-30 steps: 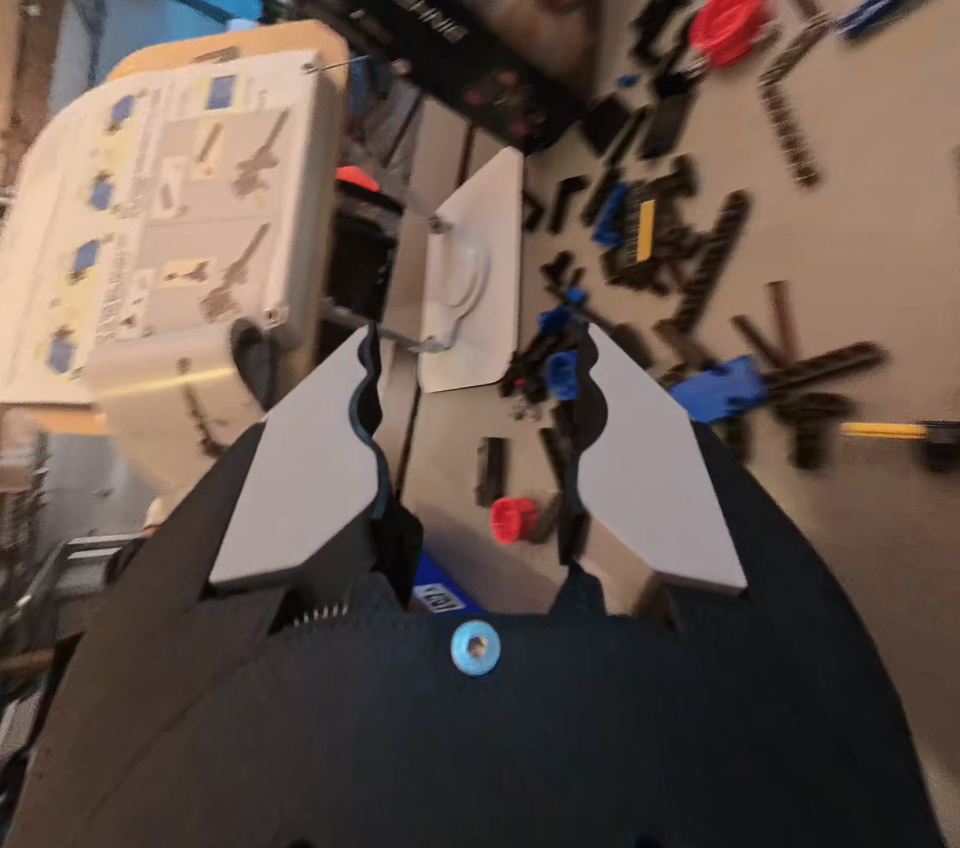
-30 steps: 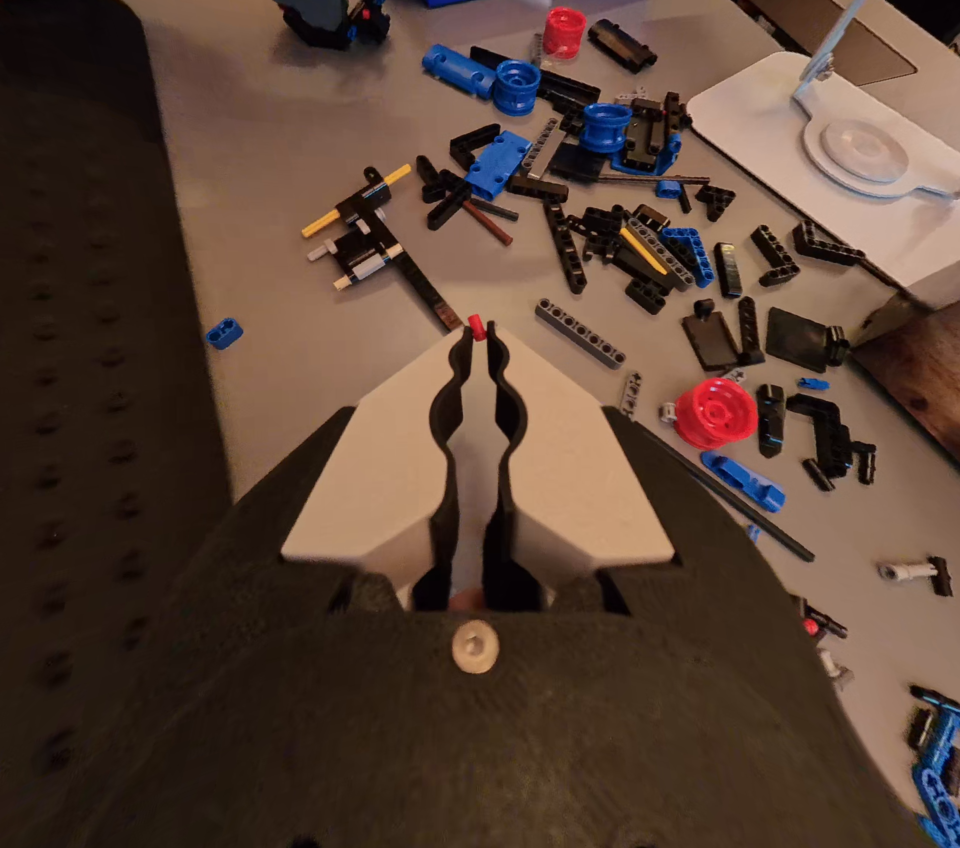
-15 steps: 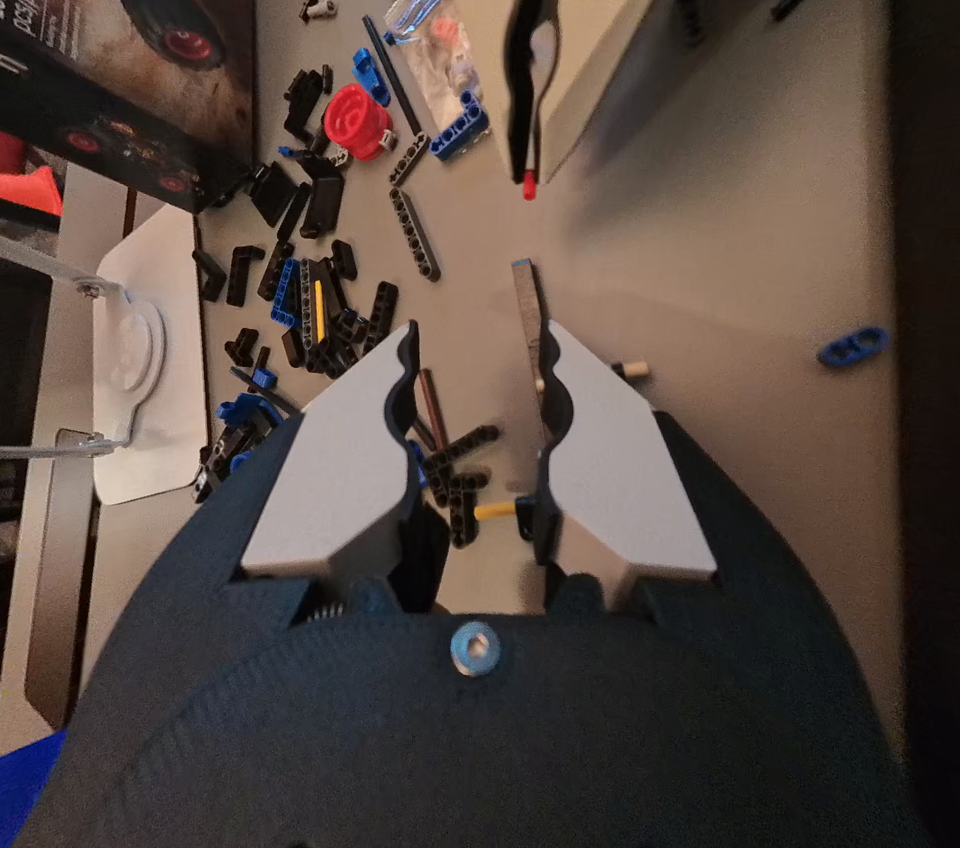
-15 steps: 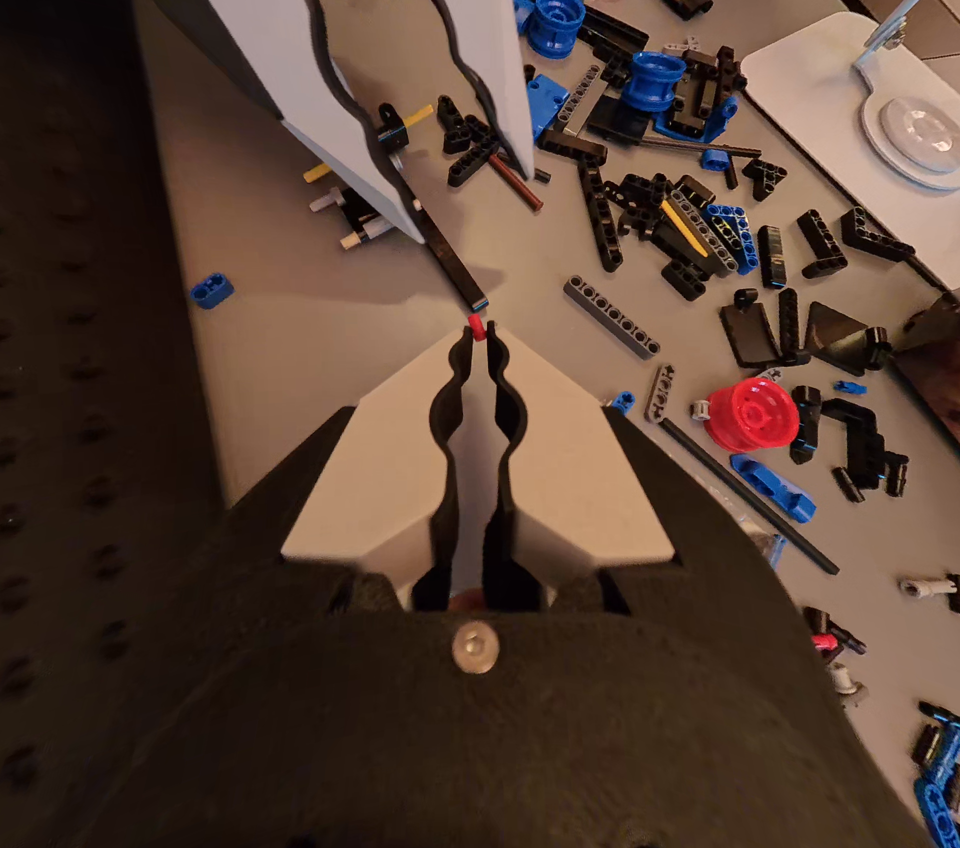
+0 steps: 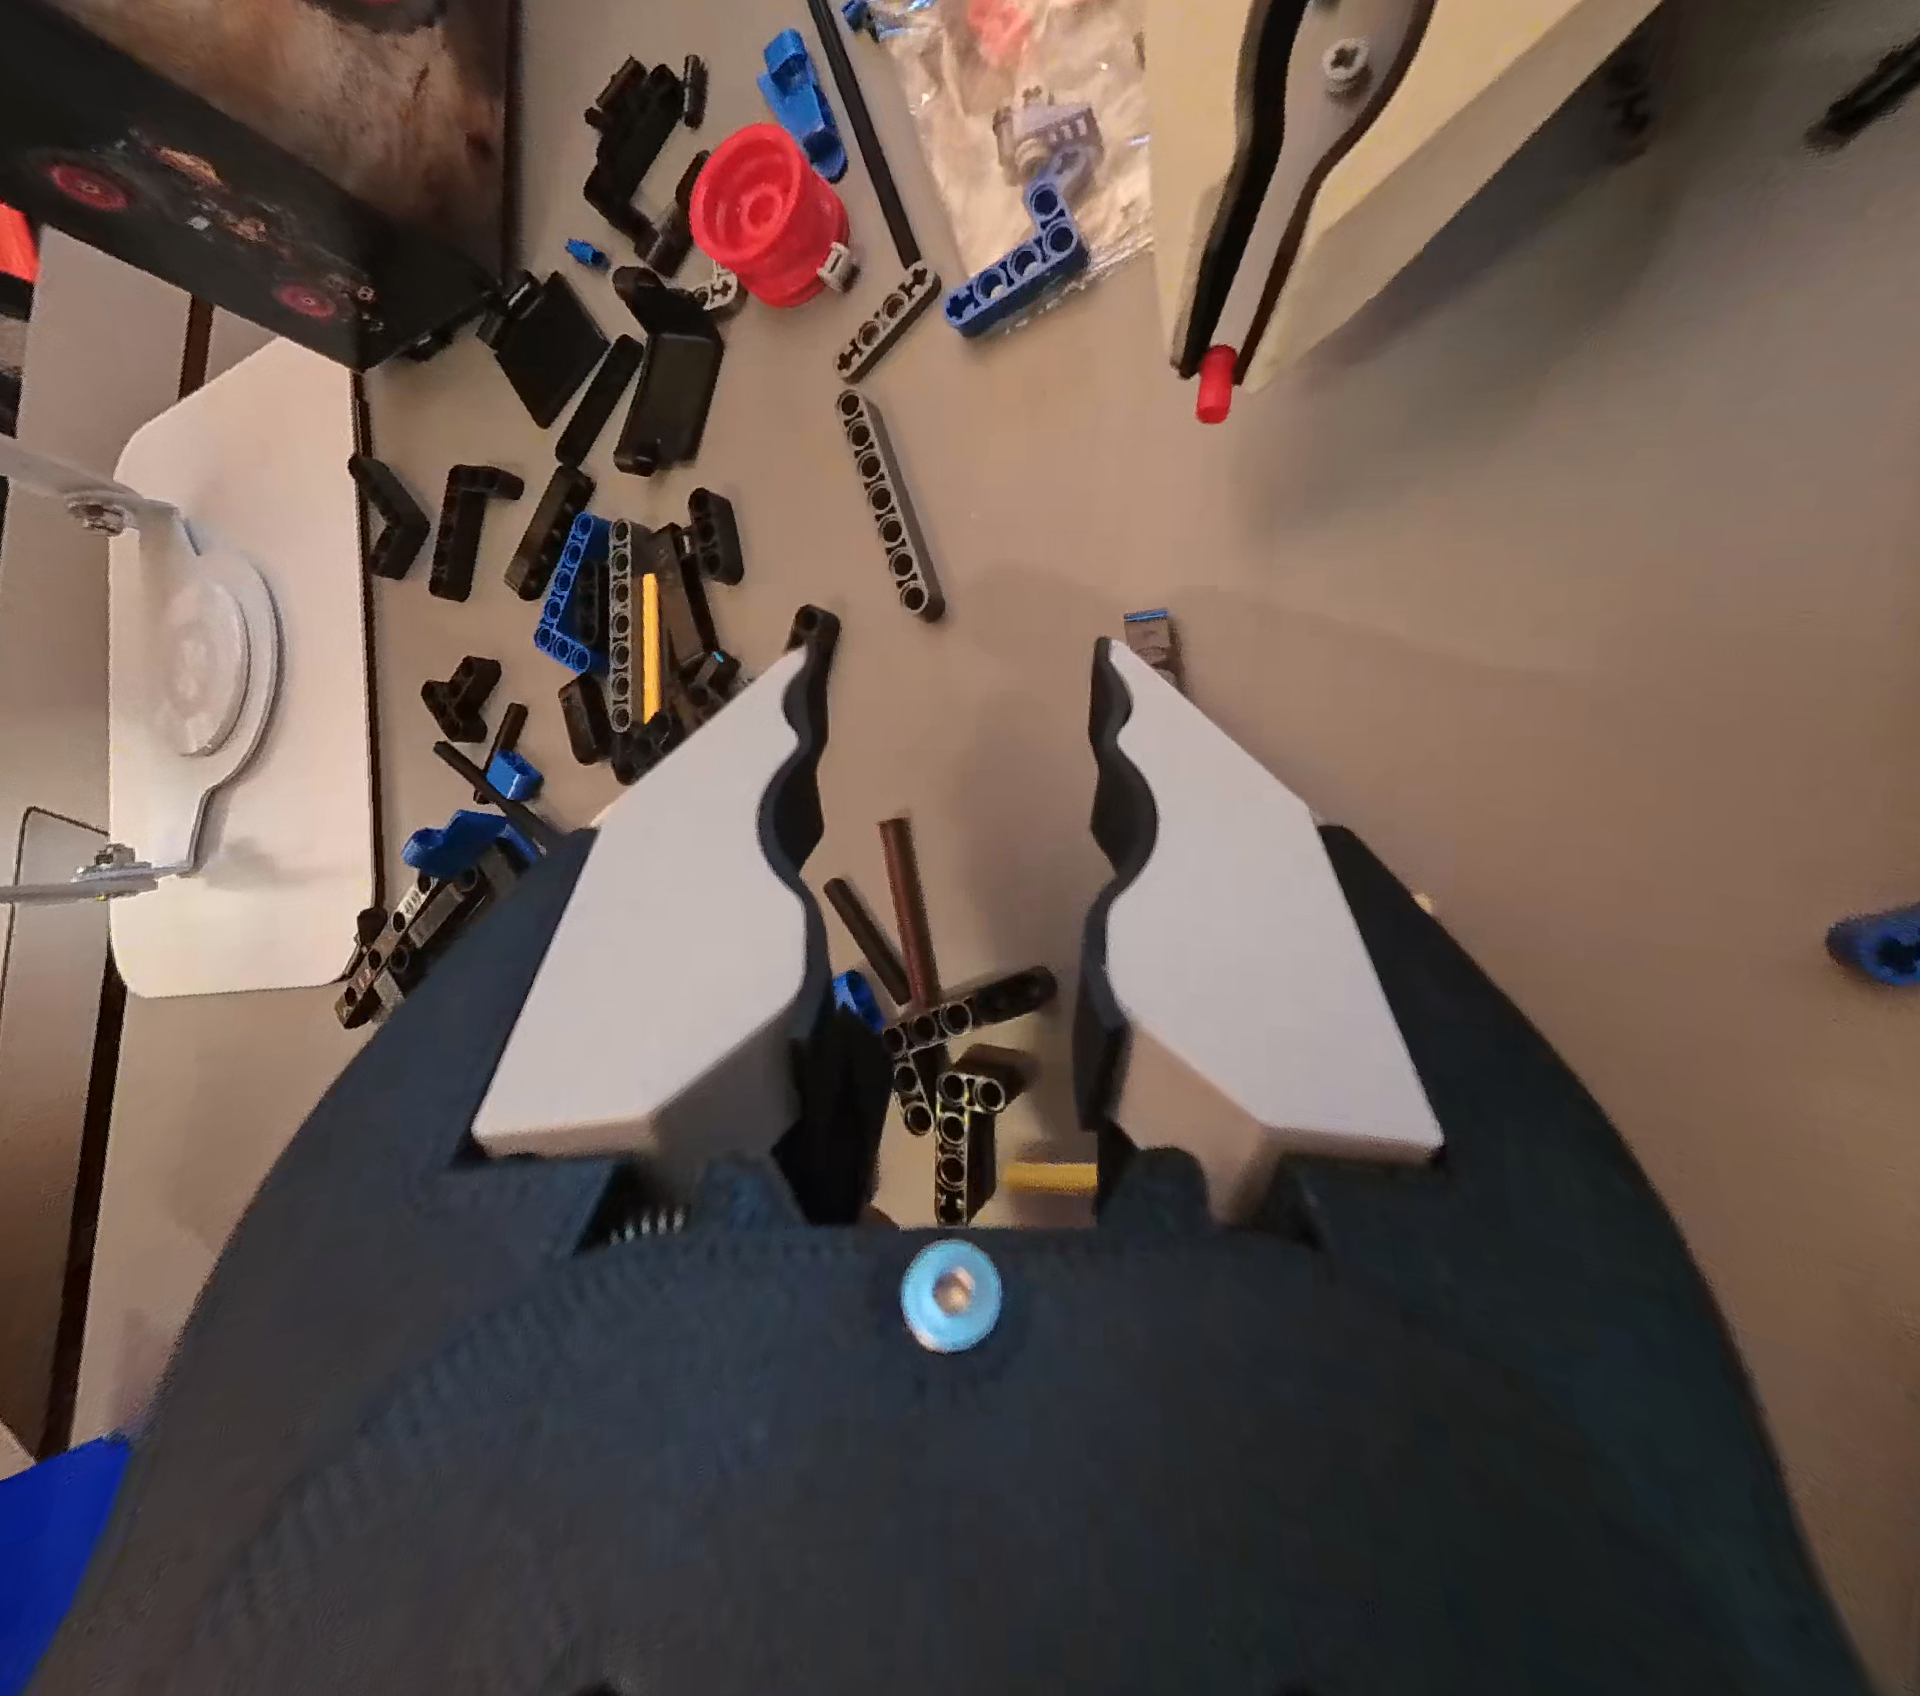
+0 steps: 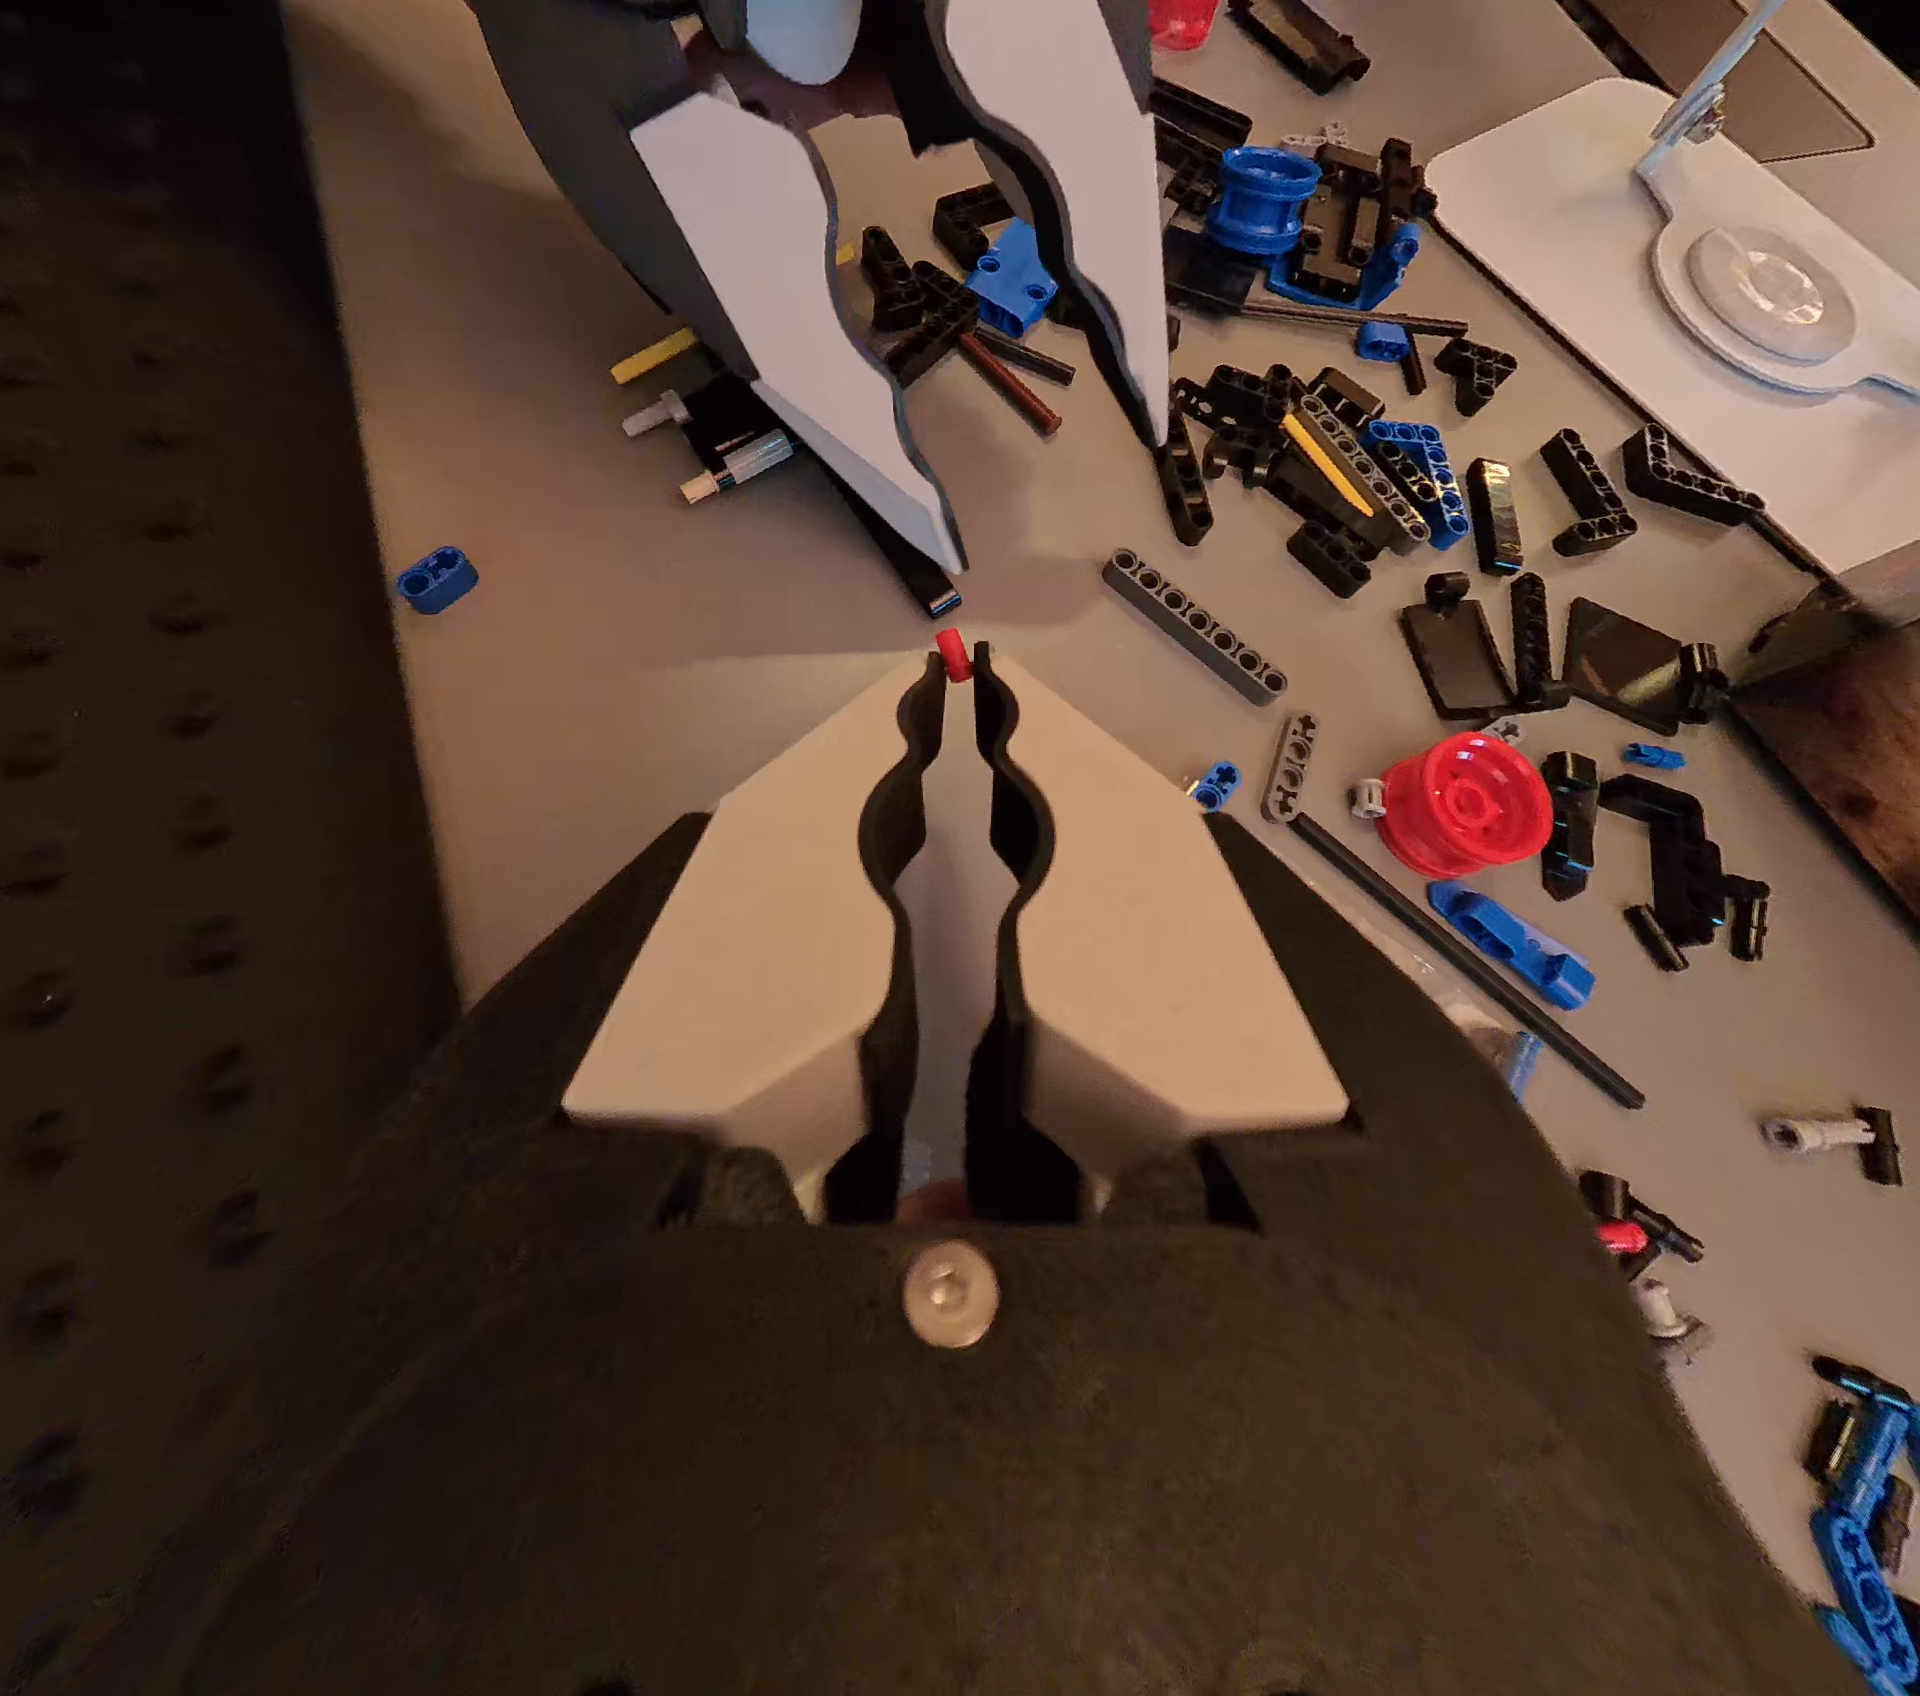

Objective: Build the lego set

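The right gripper [image 6: 962,659] has its jaws pinching a small red pin [image 6: 952,654] at the very tips, with only a sliver of the pin inside the grip and most of it poking out ahead; in the left wrist view the same pin [image 5: 1214,384] shows beyond the closed tips. The left gripper [image 5: 951,659] has its jaws spread and holds nothing, hanging over the bench [image 5: 1455,711] with the end of a long black beam [image 5: 1151,638] just ahead of its right-hand tip. In the right wrist view that beam's end [image 6: 940,599] lies just ahead of the pin, with the left gripper [image 6: 1049,493] above and beyond it. The beam belongs to a small assembly with yellow and grey axles [image 6: 717,431], mostly hidden behind the left gripper. The likely aim is to seat the pin in the beam, and the shallow pinch is the chief risk: any sideways load at contact could twist the pin or flick it out onto the bench. The beam is also loose, so unless the left jaws close on it first, pushing the pin in would probably just slide it away. The left tips stand close to the right ones, so a clash is possible. A grey beam [image 6: 1195,626], to the right of the right jaws, and the parts pile [image 6: 1340,472] beyond it could be knocked by a wide swing.
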Demonstrator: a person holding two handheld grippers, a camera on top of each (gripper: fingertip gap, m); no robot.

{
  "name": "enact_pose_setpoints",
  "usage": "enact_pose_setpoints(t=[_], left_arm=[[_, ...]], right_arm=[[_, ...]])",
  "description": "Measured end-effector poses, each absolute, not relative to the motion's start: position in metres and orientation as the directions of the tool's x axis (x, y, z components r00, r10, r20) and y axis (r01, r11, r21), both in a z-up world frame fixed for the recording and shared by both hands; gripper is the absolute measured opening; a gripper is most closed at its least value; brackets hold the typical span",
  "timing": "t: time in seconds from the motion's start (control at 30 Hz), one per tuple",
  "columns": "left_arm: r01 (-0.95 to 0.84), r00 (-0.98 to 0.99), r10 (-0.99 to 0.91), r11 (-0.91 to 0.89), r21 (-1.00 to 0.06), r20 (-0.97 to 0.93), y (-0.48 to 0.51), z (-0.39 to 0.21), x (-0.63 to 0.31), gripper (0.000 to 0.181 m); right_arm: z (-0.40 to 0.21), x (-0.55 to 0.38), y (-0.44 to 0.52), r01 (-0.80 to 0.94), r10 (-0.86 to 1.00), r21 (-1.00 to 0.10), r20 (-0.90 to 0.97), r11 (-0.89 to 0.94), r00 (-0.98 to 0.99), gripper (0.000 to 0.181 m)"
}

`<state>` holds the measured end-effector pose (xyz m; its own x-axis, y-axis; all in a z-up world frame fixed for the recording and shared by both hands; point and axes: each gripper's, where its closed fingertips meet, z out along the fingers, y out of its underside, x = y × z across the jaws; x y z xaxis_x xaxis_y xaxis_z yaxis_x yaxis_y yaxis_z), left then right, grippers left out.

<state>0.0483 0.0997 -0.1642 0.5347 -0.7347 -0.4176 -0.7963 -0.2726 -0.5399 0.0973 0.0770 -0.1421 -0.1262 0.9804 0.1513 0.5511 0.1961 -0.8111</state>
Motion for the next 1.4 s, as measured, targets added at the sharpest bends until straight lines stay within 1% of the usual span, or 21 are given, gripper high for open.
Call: enact_pose_setpoints(t=[0.07,0.23,0.4,0.57,0.63,0.73,0.87,1.07,1.23,1.4], left_arm=[[-0.797,0.537,-0.731,-0.274,-0.539,-0.421,0.101,-0.164,0.048,0.050],[-0.767,0.558,-0.735,-0.280,-0.577,-0.386,0.099,-0.157,0.047,0.051],[-0.782,0.544,-0.745,-0.284,-0.555,-0.385,0.097,-0.165,0.046,0.053],[-0.765,0.555,-0.739,-0.275,-0.582,-0.381,0.096,-0.155,0.046,0.053],[-0.772,0.547,-0.741,-0.268,-0.577,-0.388,0.095,-0.153,0.045,0.053],[-0.801,0.521,-0.750,-0.264,-0.537,-0.409,0.092,-0.159,0.041,0.055],[-0.800,0.523,-0.752,-0.271,-0.536,-0.401,0.091,-0.163,0.042,0.055],[-0.782,0.540,-0.744,-0.270,-0.561,-0.394,0.088,-0.152,0.040,0.055],[-0.804,0.525,-0.751,-0.283,-0.524,-0.400,0.085,-0.161,0.036,0.055],[-0.778,0.552,-0.740,-0.292,-0.556,-0.385,0.084,-0.153,0.036,0.056]], right_arm=[[-0.141,0.098,0.077,0.548,0.980,-0.813,0.152,0.197,-0.127,0.004],[-0.141,0.098,0.078,0.545,0.981,-0.816,0.150,0.193,-0.123,0.004],[-0.142,0.098,0.078,0.548,0.981,-0.814,0.149,0.194,-0.125,0.004],[-0.142,0.098,0.078,0.549,0.982,-0.814,0.146,0.189,-0.123,0.004],[-0.143,0.098,0.079,0.550,0.982,-0.813,0.146,0.189,-0.122,0.004],[-0.143,0.098,0.079,0.550,0.982,-0.814,0.145,0.189,-0.122,0.004],[-0.143,0.098,0.079,0.549,0.982,-0.814,0.146,0.189,-0.121,0.004],[-0.142,0.098,0.079,0.547,0.982,-0.815,0.147,0.190,-0.121,0.004],[-0.142,0.098,0.079,0.547,0.981,-0.814,0.150,0.193,-0.123,0.004],[-0.141,0.098,0.079,0.545,0.981,-0.816,0.149,0.191,-0.121,0.004]])
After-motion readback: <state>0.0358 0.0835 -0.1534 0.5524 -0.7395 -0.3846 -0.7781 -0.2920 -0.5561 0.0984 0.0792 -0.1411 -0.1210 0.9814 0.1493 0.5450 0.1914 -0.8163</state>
